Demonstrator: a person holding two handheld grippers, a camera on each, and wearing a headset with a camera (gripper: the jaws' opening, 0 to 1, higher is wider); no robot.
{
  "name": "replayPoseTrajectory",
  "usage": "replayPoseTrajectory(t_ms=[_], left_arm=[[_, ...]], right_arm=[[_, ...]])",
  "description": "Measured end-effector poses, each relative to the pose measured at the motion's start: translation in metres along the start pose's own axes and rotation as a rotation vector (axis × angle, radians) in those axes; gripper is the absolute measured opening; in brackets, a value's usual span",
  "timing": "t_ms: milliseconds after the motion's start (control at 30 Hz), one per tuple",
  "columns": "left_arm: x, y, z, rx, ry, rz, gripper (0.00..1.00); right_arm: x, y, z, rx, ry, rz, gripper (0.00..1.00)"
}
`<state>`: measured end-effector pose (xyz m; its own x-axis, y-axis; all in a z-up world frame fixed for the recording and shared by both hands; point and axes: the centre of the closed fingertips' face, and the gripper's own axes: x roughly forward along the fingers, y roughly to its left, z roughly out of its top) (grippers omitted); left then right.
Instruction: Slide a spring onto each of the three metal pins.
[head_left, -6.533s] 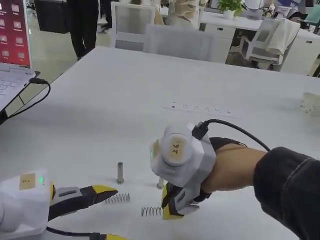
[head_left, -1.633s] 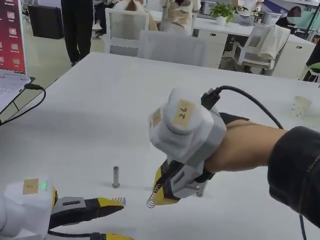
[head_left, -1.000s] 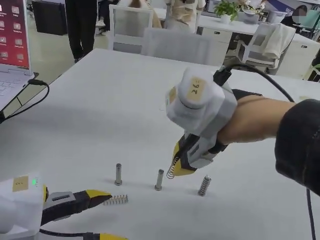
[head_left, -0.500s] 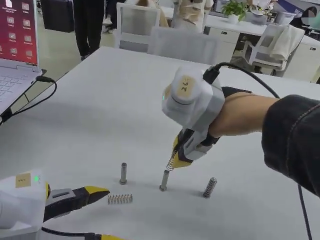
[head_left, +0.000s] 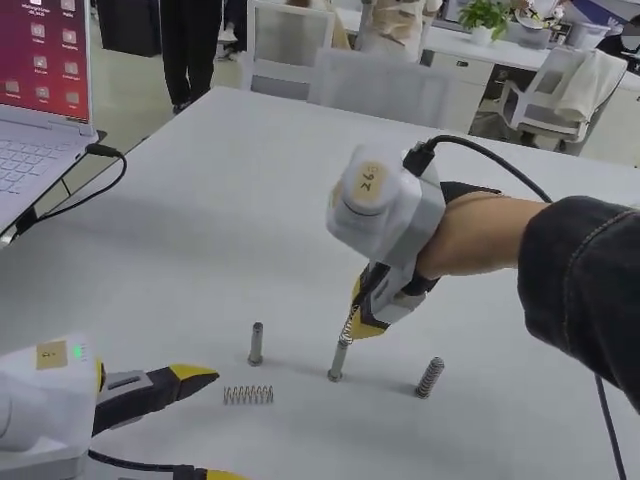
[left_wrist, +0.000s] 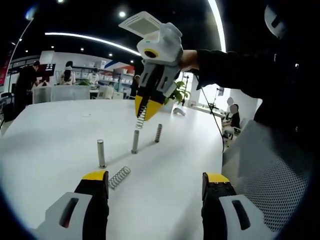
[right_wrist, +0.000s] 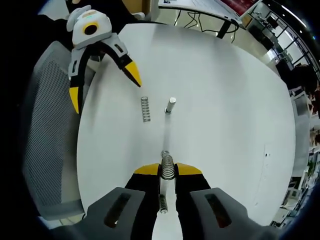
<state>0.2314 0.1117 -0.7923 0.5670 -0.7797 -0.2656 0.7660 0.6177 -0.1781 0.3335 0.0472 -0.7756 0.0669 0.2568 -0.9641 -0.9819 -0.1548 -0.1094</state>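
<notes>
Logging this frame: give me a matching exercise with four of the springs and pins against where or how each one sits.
Things (sides as in the head view):
1. held spring
2. loose spring
3. left pin
4. right pin

States:
A. stands bare on the table
B. already wears a spring
C. lies flat near the open left hand-held gripper
D. clamped in the right hand-held gripper, lower end at the top of the middle pin

Pairs: 1-D, 2-C, 3-A, 4-B.
</notes>
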Motion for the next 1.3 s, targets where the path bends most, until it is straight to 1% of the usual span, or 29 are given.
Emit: replayPoseTrajectory(t_ms=[167, 233, 433, 767, 900, 1067, 1300], left_arm=[[-0.001, 0.003, -0.001, -0.003, -0.002, 0.007, 0.76], [-0.001, 0.003, -0.001, -0.004, -0.002, 0.008, 0.75], [-0.001, 0.004, -0.001, -0.006, -0.003, 0.011, 0.77], [-0.001, 0.006, -0.003, -0.011, 0.001, 0.015, 0.77], [-0.002, 0.007, -0.004, -0.011, 0.001, 0.017, 0.77], [-0.001, 0.008, -0.004, -0.013, 0.000, 0.017, 0.77], [-0.001, 0.009, -0.006, -0.017, 0.004, 0.016, 0.75]], right_arm=[[0.003, -0.001, -0.001, -0.002, 0.008, 0.004, 0.08], [0.004, -0.001, -0.002, -0.003, 0.012, 0.004, 0.08], [0.006, -0.002, -0.001, -0.001, 0.010, 0.008, 0.08], [0.014, -0.002, -0.003, 0.004, 0.023, 0.021, 0.08], [0.018, -0.002, -0.002, 0.004, 0.026, 0.023, 0.08], [0.026, -0.001, -0.005, -0.002, 0.045, 0.024, 0.08], [0.038, 0.001, -0.007, 0.014, 0.046, 0.026, 0.08]])
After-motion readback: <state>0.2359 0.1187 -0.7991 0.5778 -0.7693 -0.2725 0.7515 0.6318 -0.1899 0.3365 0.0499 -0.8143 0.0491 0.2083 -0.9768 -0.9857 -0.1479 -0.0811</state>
